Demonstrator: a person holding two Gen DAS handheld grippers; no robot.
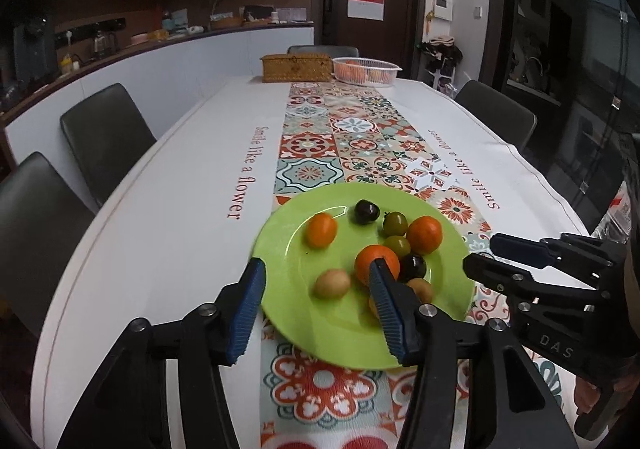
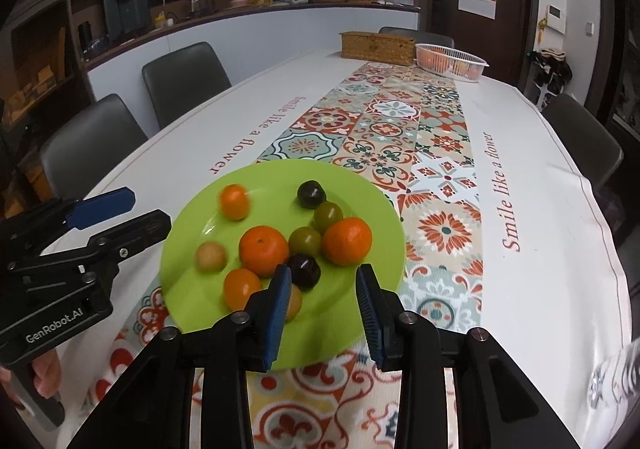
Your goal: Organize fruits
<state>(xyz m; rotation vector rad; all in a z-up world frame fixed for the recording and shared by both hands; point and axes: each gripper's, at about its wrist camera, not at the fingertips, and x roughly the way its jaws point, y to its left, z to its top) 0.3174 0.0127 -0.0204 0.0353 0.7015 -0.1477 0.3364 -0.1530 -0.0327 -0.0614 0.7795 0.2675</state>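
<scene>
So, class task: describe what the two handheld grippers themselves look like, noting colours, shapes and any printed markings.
Both are black, angular linkage frames with silver pivot bolts and two fingers faced with ribbed blue pads. The left gripper reads "GenRobot.AI" in white on its body; the right gripper shows "DAS". No cables are visible.

Home dining room; long table [image 1: 168,177], chairs [image 1: 106,137], kitchen counter [image 1: 160,45].

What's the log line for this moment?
left gripper: open | right gripper: open | fruit: on green plate | basket: far end
</scene>
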